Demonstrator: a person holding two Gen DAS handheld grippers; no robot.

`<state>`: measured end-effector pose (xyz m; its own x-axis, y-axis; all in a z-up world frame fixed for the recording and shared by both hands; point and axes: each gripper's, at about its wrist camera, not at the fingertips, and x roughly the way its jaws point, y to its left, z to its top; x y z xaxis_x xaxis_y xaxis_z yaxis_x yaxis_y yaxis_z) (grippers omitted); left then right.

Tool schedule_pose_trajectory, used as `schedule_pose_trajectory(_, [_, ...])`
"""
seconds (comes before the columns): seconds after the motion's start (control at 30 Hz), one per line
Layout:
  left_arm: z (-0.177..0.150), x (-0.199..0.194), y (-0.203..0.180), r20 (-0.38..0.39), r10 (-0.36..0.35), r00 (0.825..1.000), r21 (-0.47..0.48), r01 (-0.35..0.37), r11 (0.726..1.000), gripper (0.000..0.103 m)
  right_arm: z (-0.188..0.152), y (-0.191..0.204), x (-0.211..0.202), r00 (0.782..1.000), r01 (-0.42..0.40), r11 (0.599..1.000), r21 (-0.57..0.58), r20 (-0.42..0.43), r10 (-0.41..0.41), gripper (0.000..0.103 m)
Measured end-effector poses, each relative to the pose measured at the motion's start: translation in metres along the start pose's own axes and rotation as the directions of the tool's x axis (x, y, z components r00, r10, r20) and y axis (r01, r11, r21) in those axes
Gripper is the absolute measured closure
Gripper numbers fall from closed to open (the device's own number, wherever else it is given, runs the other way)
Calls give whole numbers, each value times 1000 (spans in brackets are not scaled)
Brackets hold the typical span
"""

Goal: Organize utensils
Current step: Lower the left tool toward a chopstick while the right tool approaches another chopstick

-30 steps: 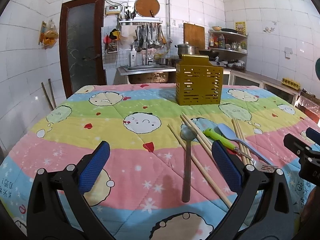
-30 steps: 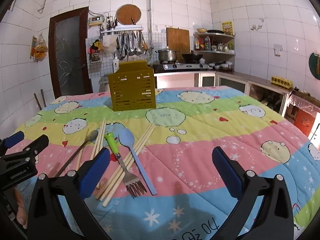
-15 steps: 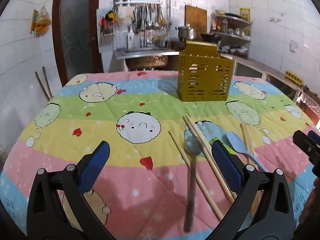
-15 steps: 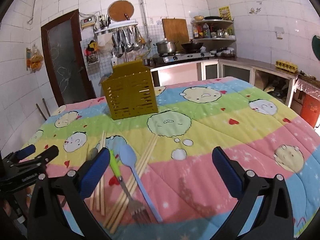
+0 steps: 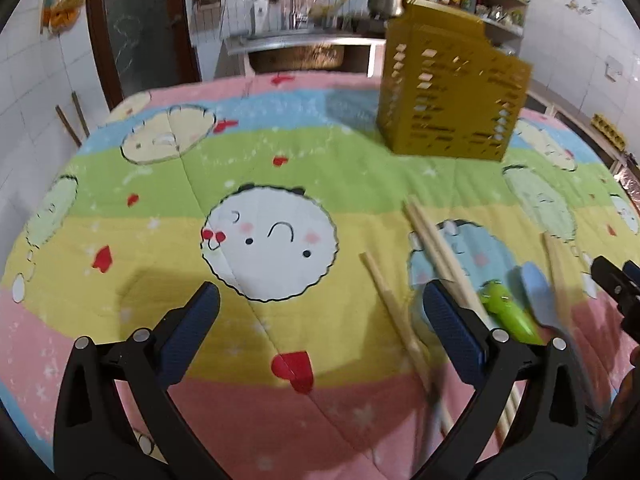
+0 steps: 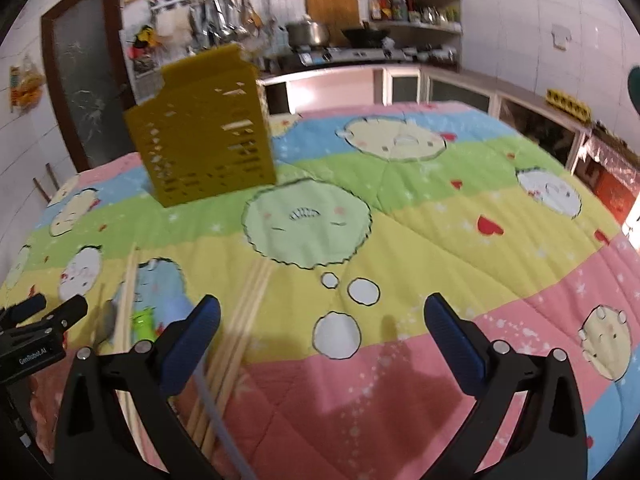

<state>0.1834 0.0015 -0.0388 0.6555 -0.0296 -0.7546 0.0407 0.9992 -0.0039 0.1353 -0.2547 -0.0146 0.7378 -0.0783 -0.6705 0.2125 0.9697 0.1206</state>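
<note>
A yellow slotted utensil holder stands on the far part of the quilted table; it also shows in the right wrist view. Wooden chopsticks, a green-handled fork and a light-blue spoon lie to the right of my left gripper. A metal spoon is mostly hidden behind its right finger. My left gripper is open and empty above the quilt. My right gripper is open and empty, with chopsticks beside its left finger.
The colourful cartoon quilt covers the whole table. A kitchen counter with pots and shelves runs behind it, and a dark door stands at the back left. The left gripper also shows at the left edge of the right wrist view.
Both grippers have moved forward and tilted down toward the table. The holder and the utensils look larger and closer. Both stay open.
</note>
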Motion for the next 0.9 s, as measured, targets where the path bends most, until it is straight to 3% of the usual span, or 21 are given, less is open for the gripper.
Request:
schedule_pose_trajectory(0.37, [4,26,1,-64,28,998,2,-28,1000,5,-1,2,36,993,28,1000,-4,-116,-28,4])
schedule_pose_trajectory(0.9, [3,32,3,-96,12,995,-9,-13,1000,5,-4,9,35,987,85,996,-43,-131,-89,4])
